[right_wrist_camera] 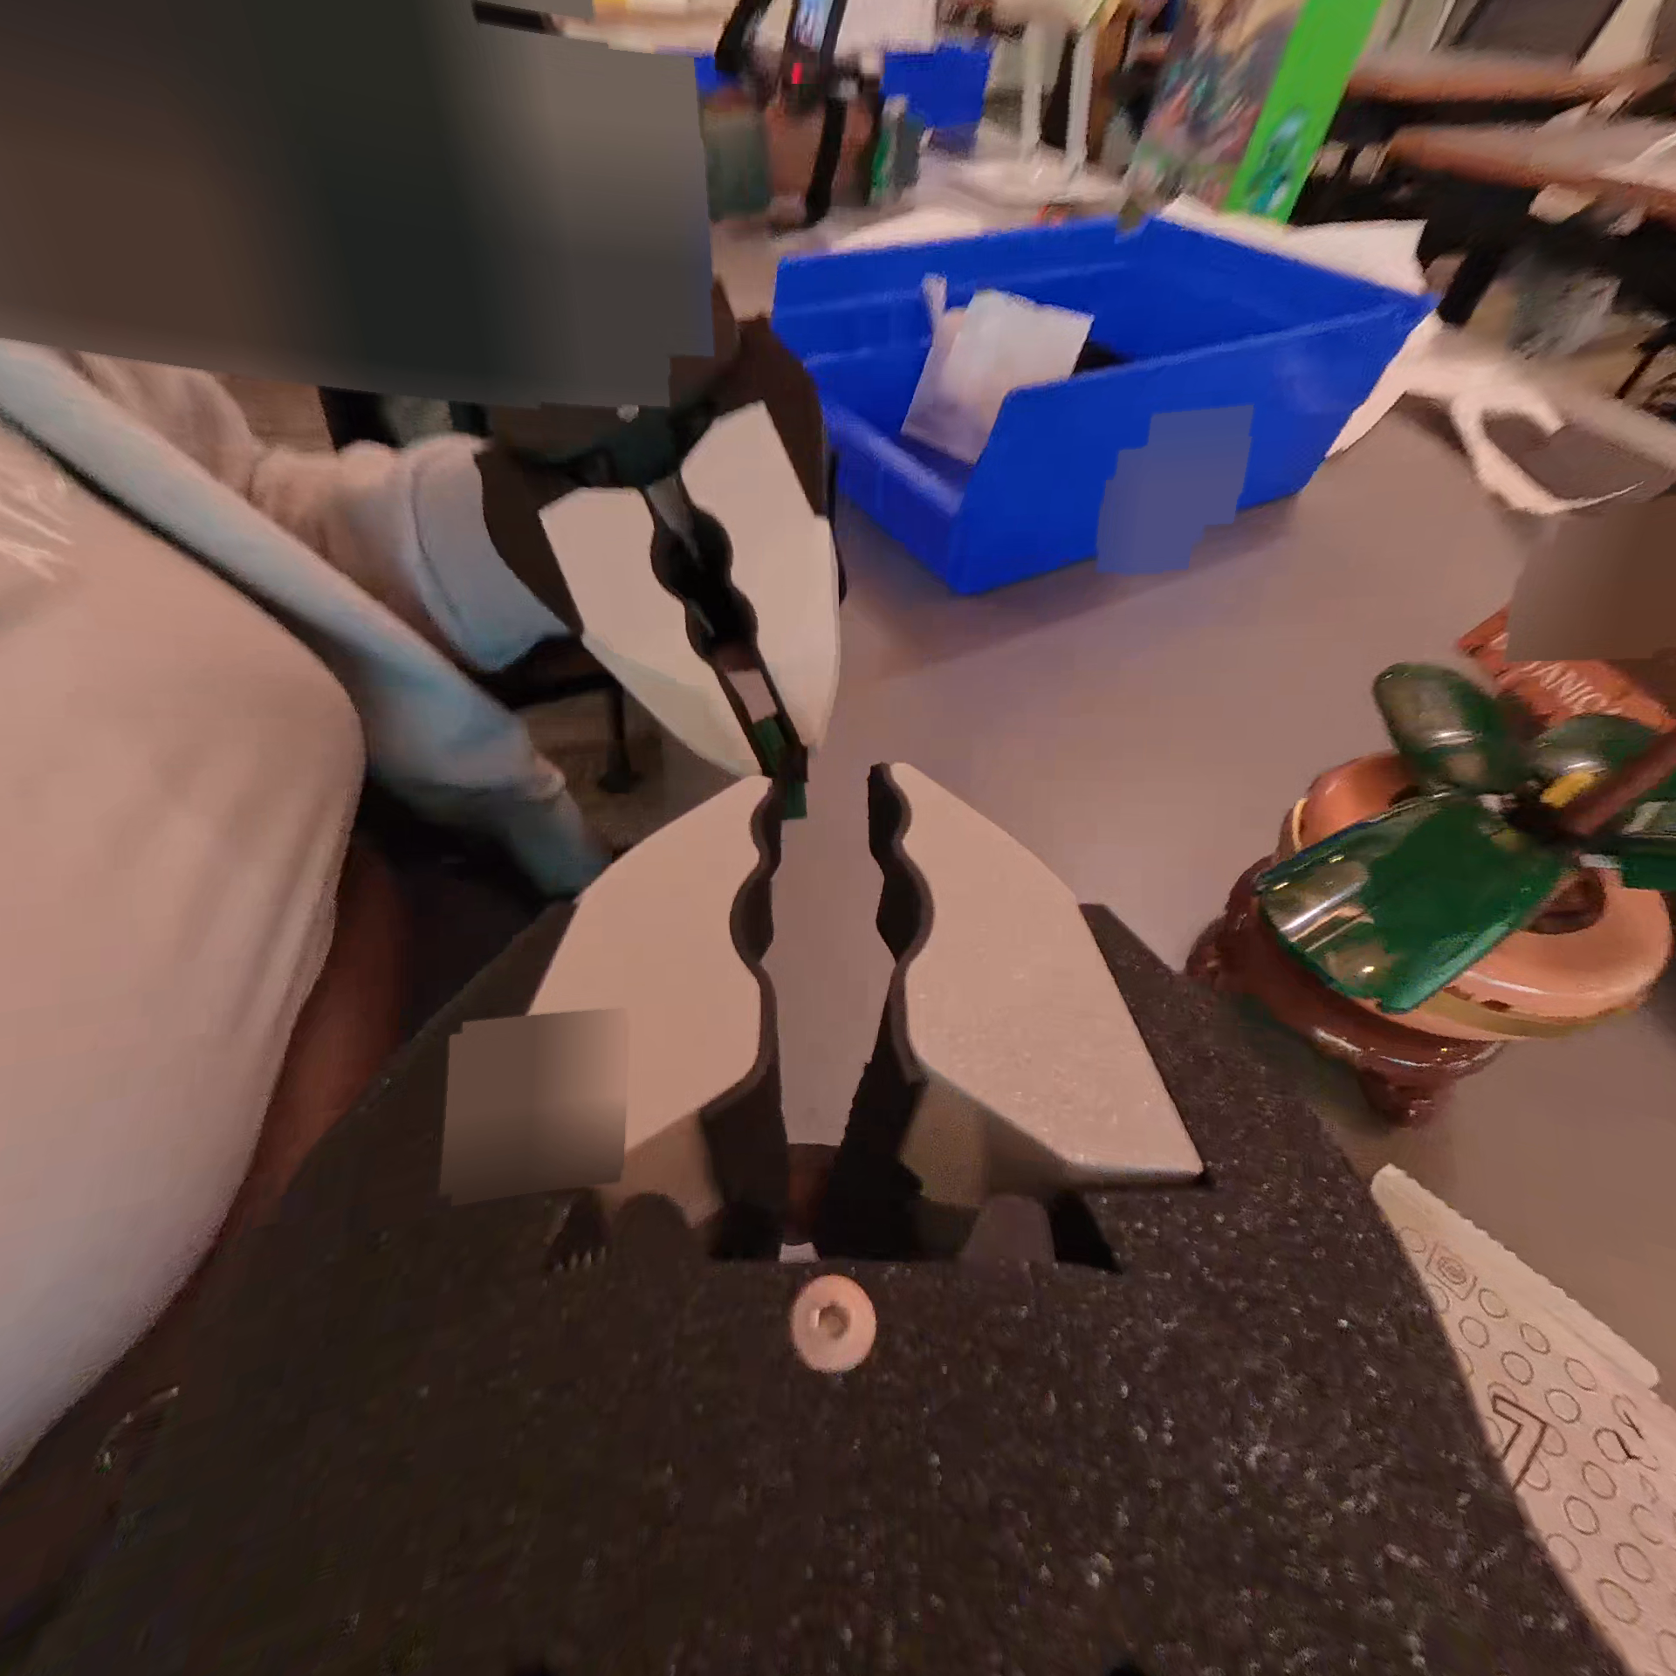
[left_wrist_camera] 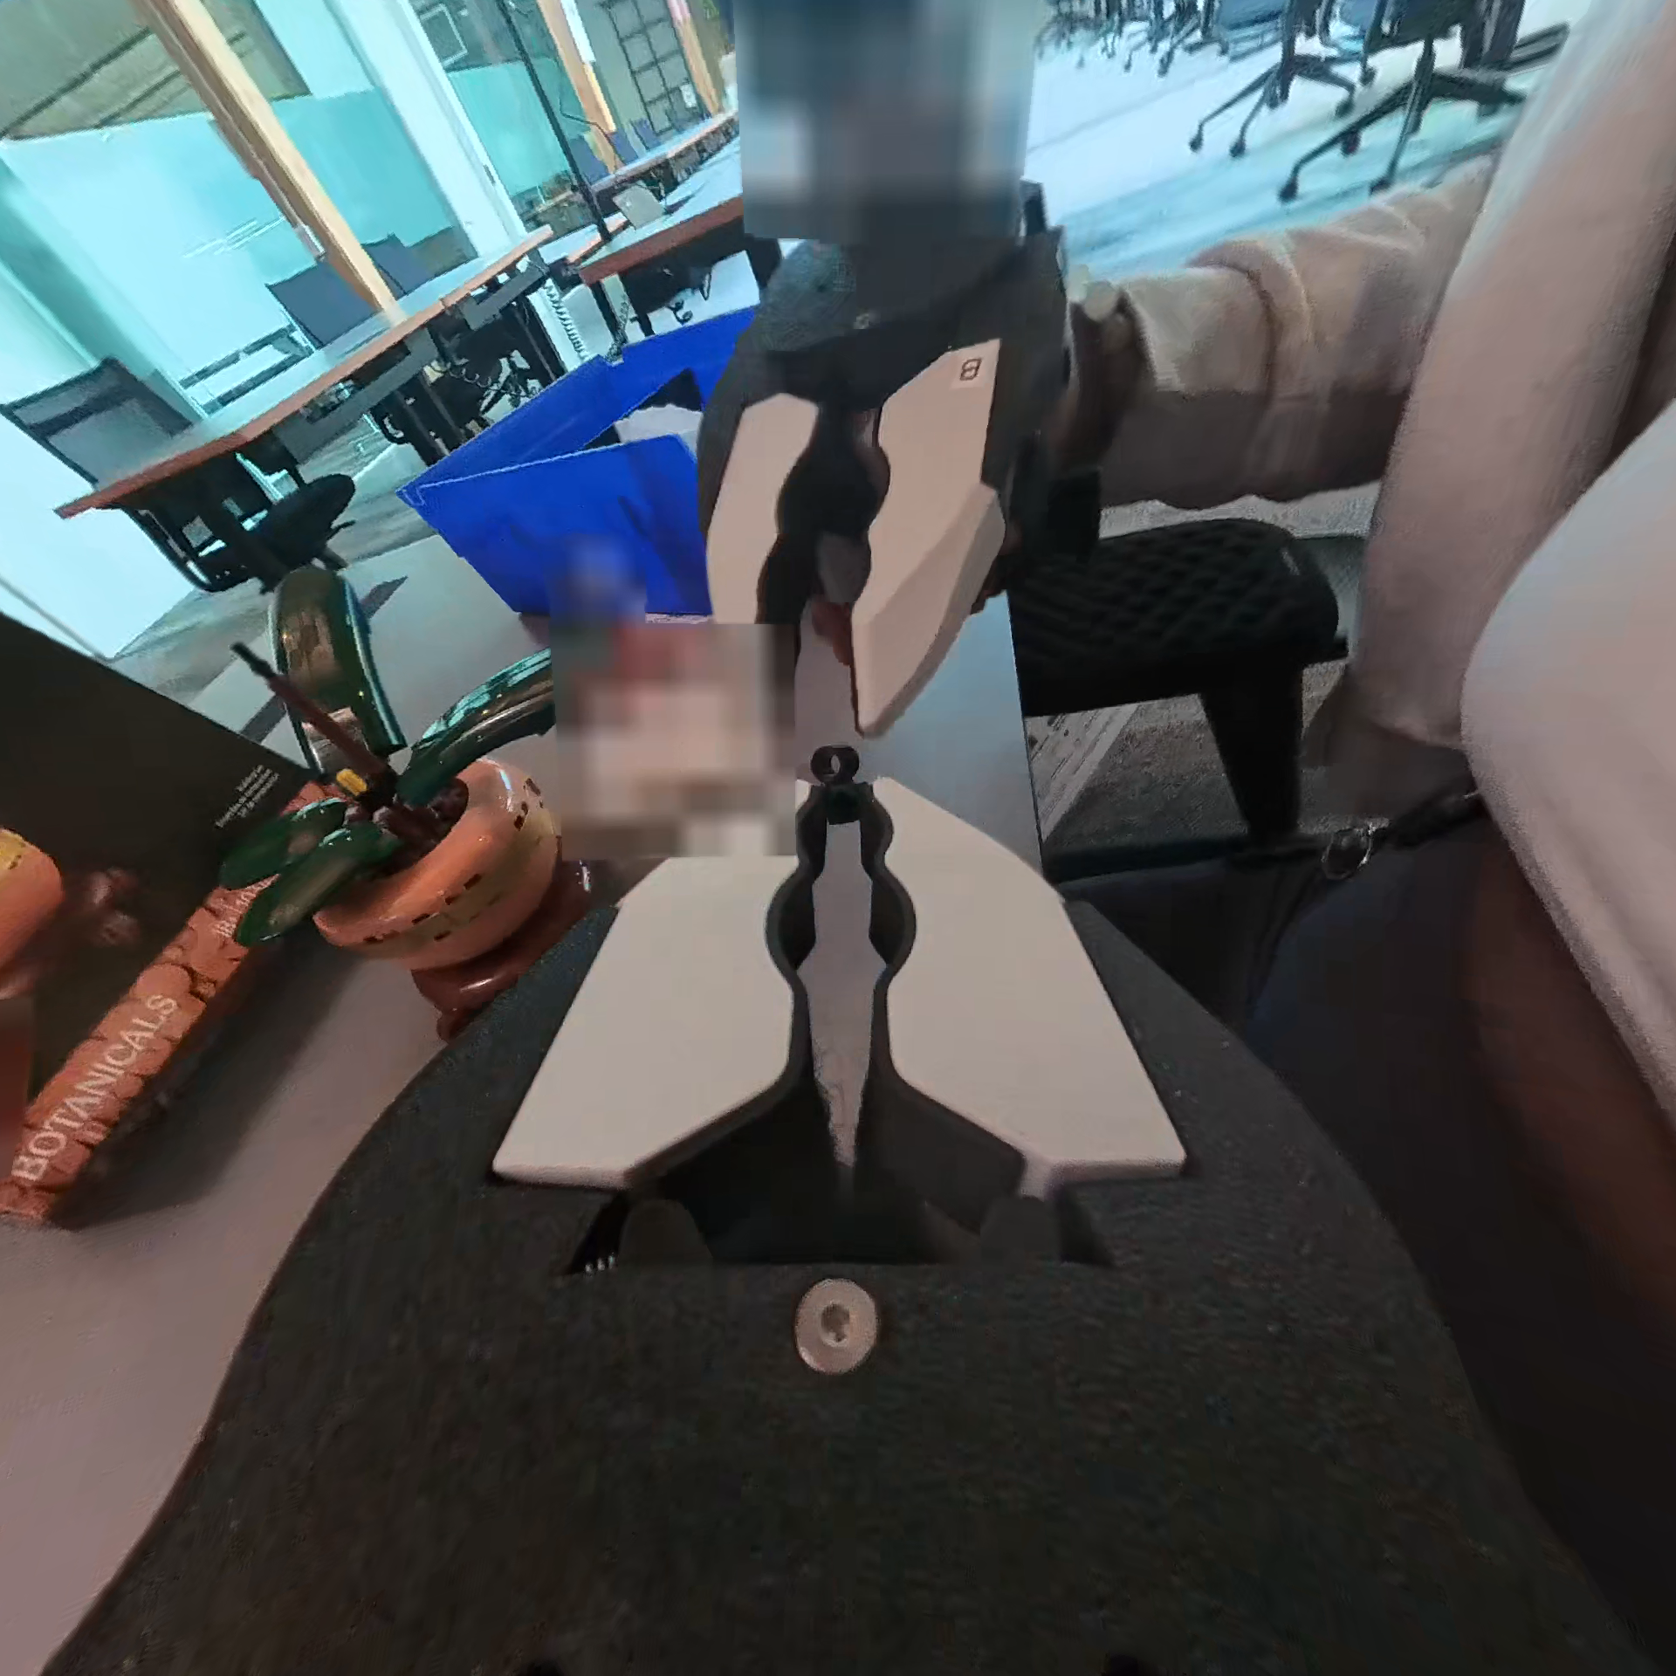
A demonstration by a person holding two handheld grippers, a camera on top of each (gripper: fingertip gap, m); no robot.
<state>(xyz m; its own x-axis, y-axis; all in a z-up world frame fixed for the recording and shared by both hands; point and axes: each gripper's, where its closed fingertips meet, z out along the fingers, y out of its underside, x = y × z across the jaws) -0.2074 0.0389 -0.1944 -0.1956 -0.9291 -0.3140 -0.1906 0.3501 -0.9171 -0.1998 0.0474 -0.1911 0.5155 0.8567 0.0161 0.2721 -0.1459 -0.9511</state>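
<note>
The left gripper (left_wrist_camera: 839, 791) has its pale, matte fingers drawn nearly together, pinching a small piece (left_wrist_camera: 836, 760). That piece is a thin dark stalk with a tiny black ring at its end, poking out just past the tips. It is held in the air above the near edge of the table (left_wrist_camera: 181, 1315), which is smooth and grey.

The right gripper (right_wrist_camera: 821, 784) meets it almost tip to tip. Its wavy, black-lined fingers stand a little apart, with the table showing between them. From that side the end of the piece looks green and lies against one of the right gripper's fingertips.

Just beside the grippers stands a toy plant (right_wrist_camera: 1451, 907) built of plastic bricks. It has glossy dark green paddle leaves, a rounded salmon pot and a brown base. A printed box (left_wrist_camera: 136, 1025) with a brick pattern leans near it, and a white sheet (right_wrist_camera: 1560, 1451) covered in small circles lies at the table edge.

Farther back sits a blue plastic bin (right_wrist_camera: 1088, 435) holding a clear crinkled bag (right_wrist_camera: 989, 363). Beyond it a person's cream fleece sleeve (left_wrist_camera: 1270, 345) reaches in, and wood-topped desks (left_wrist_camera: 272, 426) stand past that.
</note>
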